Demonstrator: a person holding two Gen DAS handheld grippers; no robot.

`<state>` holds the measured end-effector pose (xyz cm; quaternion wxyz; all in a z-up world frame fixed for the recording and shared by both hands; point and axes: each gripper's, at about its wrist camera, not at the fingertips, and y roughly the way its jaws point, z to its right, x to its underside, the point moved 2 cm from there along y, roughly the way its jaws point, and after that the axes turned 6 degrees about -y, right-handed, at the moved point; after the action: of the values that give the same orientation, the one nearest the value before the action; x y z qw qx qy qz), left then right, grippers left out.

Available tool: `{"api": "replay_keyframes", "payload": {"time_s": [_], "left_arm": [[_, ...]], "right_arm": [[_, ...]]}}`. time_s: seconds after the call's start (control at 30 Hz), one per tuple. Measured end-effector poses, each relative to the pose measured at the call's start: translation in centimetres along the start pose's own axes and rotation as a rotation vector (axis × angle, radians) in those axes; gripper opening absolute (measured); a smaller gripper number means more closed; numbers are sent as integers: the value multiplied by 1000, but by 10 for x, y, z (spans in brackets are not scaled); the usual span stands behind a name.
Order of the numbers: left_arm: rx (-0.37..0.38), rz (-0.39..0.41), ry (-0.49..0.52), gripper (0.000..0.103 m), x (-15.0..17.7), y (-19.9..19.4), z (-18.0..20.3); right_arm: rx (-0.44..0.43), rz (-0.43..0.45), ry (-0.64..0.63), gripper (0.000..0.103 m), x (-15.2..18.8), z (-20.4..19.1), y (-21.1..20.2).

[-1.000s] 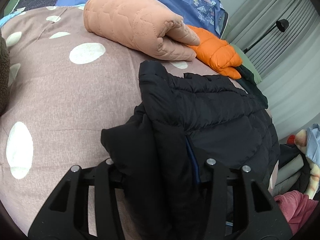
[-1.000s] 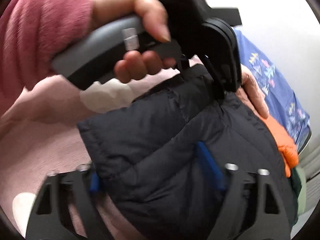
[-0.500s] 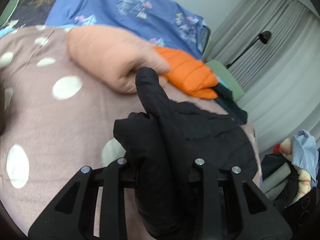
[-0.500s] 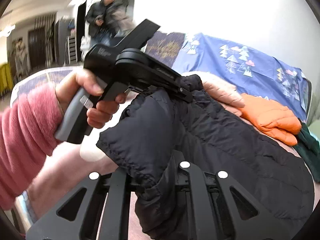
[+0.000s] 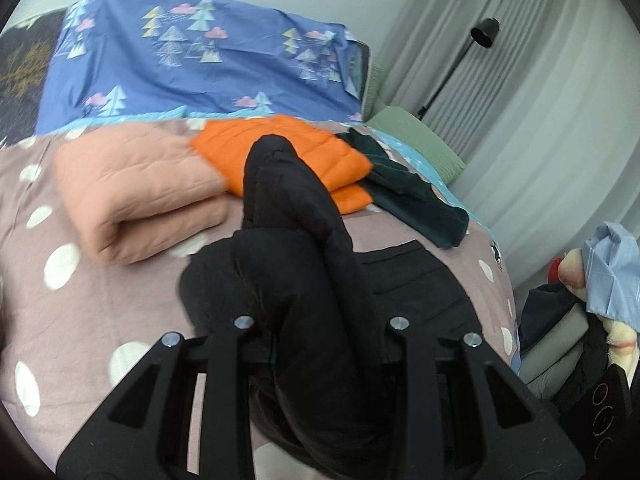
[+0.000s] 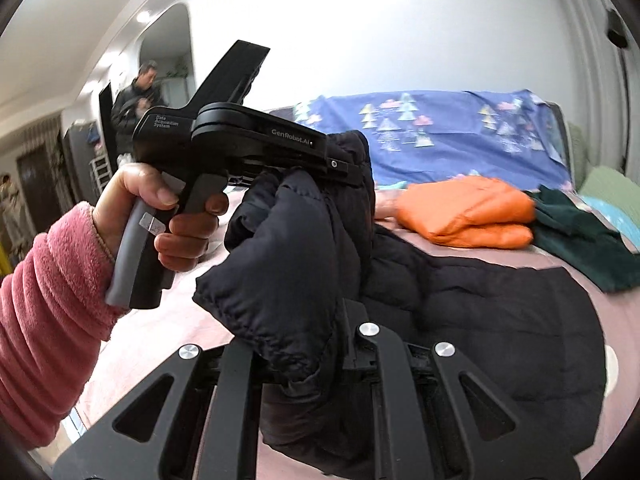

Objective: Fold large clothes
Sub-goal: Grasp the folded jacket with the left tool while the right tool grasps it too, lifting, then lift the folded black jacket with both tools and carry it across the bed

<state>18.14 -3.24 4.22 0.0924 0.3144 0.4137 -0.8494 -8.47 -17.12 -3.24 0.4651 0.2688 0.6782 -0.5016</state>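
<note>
A black puffer jacket [image 5: 304,280] lies on the pink polka-dot bed [image 5: 80,300], one end lifted. My left gripper [image 5: 320,344] is shut on a bunched fold of it, which stands up between the fingers. My right gripper [image 6: 308,344] is shut on another bunched part of the same jacket [image 6: 296,264]. In the right wrist view the left gripper [image 6: 344,168] is held by a hand in a pink sleeve and clamps the jacket just above my right gripper. The rest of the jacket [image 6: 500,320] spreads flat to the right.
Folded clothes sit at the bed's far side: a peach quilted piece [image 5: 140,192], an orange puffer [image 5: 304,152], a dark green garment [image 5: 416,200]. A blue patterned headboard cover [image 5: 200,64] is behind. A clothes pile [image 5: 580,320] and floor lamp [image 5: 484,32] stand right. A person [image 6: 136,100] stands in the doorway.
Both grippers have risen and tilted up, lifting the jacket's gripped end off the bed. The two grippers have stayed close together, both still shut on the jacket.
</note>
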Motion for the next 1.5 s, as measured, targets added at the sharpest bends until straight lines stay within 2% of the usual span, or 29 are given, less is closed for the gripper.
{"api": "replay_keyframes", "payload": {"time_s": [0.27, 0.4, 0.6, 0.73, 0.77, 0.8, 0.87, 0.97, 1.1, 1.13, 1.2, 1.3, 1.4, 1.5], "left_arm": [[-3, -77, 95, 29, -7, 64, 79], [1, -125, 180, 29, -3, 103, 129], [-13, -240, 296, 30, 17, 176, 193], [-70, -298, 374, 42, 38, 224, 216], [-76, -306, 379, 44, 41, 231, 219], [-82, -308, 383, 51, 44, 237, 224], [-89, -300, 397, 55, 47, 241, 233], [-91, -272, 437, 56, 48, 229, 241], [-19, -185, 441, 61, 40, 190, 240], [-34, -137, 465, 63, 37, 178, 235], [-99, -88, 496, 63, 34, 167, 223], [-179, -118, 480, 58, 37, 170, 190], [-197, -148, 477, 56, 50, 185, 173], [-199, -156, 472, 58, 62, 201, 173]], "right_arm": [[51, 26, 152, 11, 27, 65, -40], [94, 34, 230, 11, 47, 100, -60], [143, -12, 382, 12, 88, 148, -77], [147, -51, 484, 13, 114, 174, -77], [144, -59, 514, 14, 121, 181, -76], [143, -64, 530, 14, 124, 185, -74], [129, -72, 556, 15, 131, 191, -72], [109, -79, 573, 18, 136, 200, -66], [90, -90, 613, 18, 144, 210, -60], [86, -93, 622, 18, 146, 212, -59], [73, -95, 635, 19, 150, 214, -59], [73, -98, 633, 24, 150, 215, -58], [80, -107, 622, 32, 147, 218, -57], [125, -124, 585, 40, 144, 218, -63]]}}
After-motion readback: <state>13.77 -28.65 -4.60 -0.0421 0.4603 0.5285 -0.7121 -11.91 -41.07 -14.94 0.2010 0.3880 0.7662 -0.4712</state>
